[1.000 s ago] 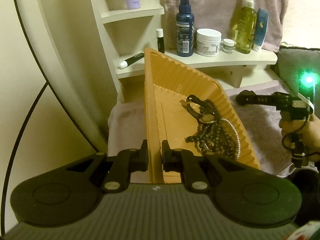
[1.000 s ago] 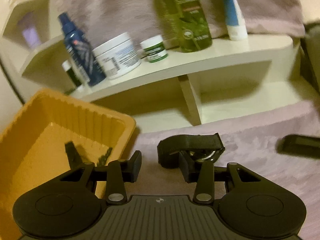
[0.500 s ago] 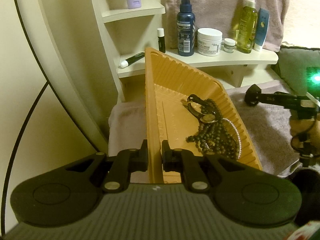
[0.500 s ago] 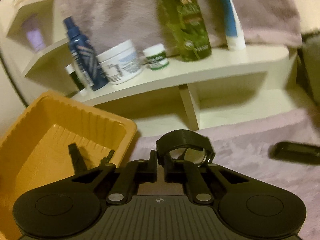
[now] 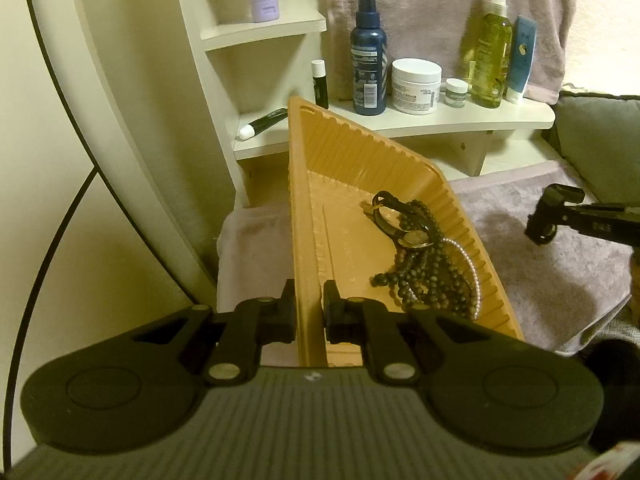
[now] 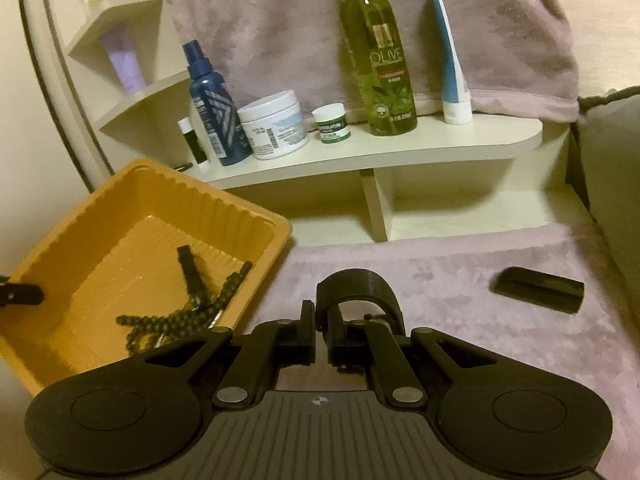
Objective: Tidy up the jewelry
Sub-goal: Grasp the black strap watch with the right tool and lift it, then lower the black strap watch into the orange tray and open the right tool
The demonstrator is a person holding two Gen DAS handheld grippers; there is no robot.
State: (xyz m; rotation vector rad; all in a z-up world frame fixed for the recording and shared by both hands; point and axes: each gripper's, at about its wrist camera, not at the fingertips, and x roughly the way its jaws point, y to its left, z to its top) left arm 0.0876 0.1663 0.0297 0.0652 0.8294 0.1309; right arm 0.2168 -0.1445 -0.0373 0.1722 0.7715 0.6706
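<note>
Two tongs clenched, left tongs (image 5: 309, 312) on orange tray (image 5: 304, 208), right tongs (image 6: 320, 334) on black watch (image 6: 356, 282), mauve towel (image 6: 460, 280), cream shelf (image 6: 400, 148)

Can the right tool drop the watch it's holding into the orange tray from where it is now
Probably yes. The right tool is shut on the black watch beside the orange tray, whose top is open. The left tool clamps only the far wall.

Ribbed matt plastic tray (image 5: 400, 168) (orange), plush pink cloth (image 6: 460, 280) beneath
</note>
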